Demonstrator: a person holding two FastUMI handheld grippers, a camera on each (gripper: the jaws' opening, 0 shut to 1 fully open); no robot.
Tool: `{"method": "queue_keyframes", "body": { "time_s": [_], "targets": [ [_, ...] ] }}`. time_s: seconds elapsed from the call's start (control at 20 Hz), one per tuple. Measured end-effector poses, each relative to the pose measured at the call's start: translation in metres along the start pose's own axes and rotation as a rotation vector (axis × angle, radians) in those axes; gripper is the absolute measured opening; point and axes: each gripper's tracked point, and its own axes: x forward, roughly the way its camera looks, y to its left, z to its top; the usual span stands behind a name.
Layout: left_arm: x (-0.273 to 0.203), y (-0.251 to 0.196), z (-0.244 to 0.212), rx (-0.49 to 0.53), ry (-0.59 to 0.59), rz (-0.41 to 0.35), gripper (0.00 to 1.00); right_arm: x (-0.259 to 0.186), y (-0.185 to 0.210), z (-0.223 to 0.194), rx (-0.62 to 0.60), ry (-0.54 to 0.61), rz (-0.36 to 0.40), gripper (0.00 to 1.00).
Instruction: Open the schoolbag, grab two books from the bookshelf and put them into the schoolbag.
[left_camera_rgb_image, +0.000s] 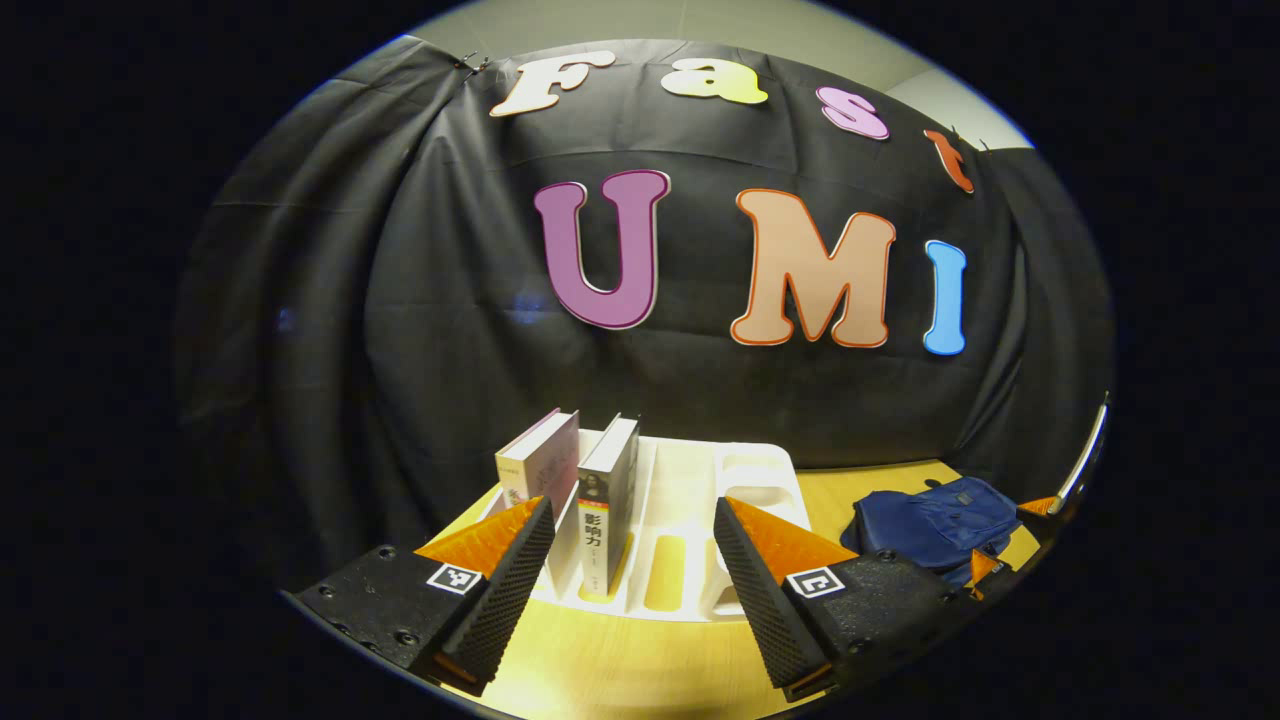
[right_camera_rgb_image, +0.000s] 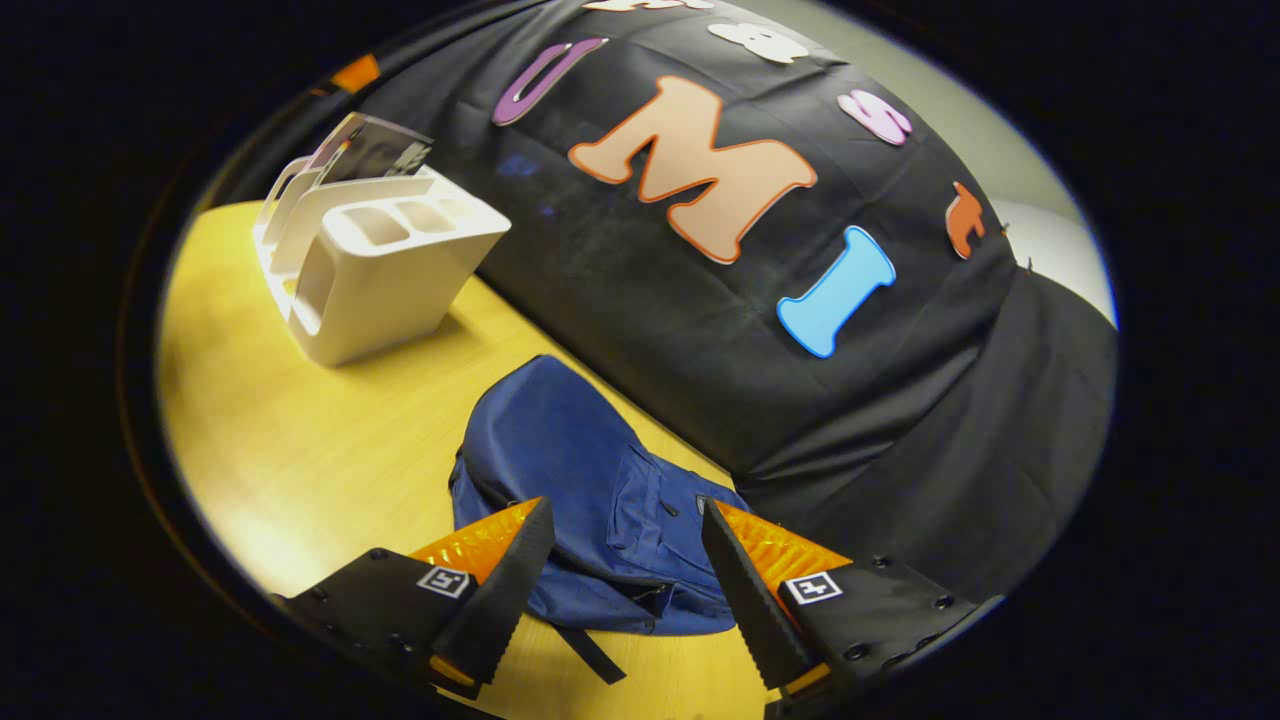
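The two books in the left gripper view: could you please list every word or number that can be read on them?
"影响力": on the spine of the darker book, which stands upright in the white bookshelf.
Smaller print lower on that spine: too small to read.
Print on the pale book beside it: too blurred to read.

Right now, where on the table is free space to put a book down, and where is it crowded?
Bare wood lies between the white bookshelf and the blue schoolbag, and along the near table edge before the shelf. It is crowded at the back: the bag lies against the black cloth wall, and two books fill the shelf's left slots.
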Motion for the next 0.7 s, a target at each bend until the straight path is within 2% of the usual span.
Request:
{"method": "queue_keyframes", "body": {
  "time_s": [0.15, 0.2, 0.25, 0.3, 0.4, 0.45, 0.5, 0.55, 0.6, 0.7],
  "targets": [
    [-0.006, 0.011, -0.001, 0.007, 0.005, 0.042, 0.94, 0.008, 0.010, -0.013, -0.076, 0.013, 0.006, 0.97],
    [-0.009, 0.014, -0.003, 0.009, 0.009, 0.055, 0.94, 0.011, 0.013, -0.016, -0.103, 0.014, 0.003, 0.89],
    [-0.011, 0.016, -0.005, 0.011, 0.012, 0.065, 0.94, 0.014, 0.015, -0.020, -0.132, 0.014, -0.002, 0.89],
    [-0.013, 0.019, -0.006, 0.014, 0.016, 0.076, 0.94, 0.017, 0.018, -0.023, -0.165, 0.013, -0.003, 0.97],
    [-0.016, 0.023, -0.008, 0.021, 0.023, 0.095, 0.91, 0.023, 0.024, -0.028, -0.230, 0.011, 0.003, 0.97],
    [-0.018, 0.025, -0.009, 0.024, 0.026, 0.103, 0.94, 0.029, 0.024, -0.032, -0.259, 0.011, 0.005, 0.89],
    [-0.020, 0.027, -0.009, 0.027, 0.028, 0.110, 0.91, 0.034, 0.026, -0.034, -0.280, 0.012, 0.006, 0.89],
    [-0.020, 0.028, -0.008, 0.031, 0.029, 0.116, 0.94, 0.039, 0.028, -0.036, -0.297, 0.017, 0.008, 0.97],
    [-0.021, 0.030, -0.009, 0.035, 0.030, 0.122, 0.94, 0.042, 0.030, -0.037, -0.312, 0.024, 0.007, 0.89],
    [-0.022, 0.034, -0.009, 0.043, 0.030, 0.135, 0.94, 0.050, 0.032, -0.045, -0.335, 0.043, 0.010, 0.89]
  ]
}}
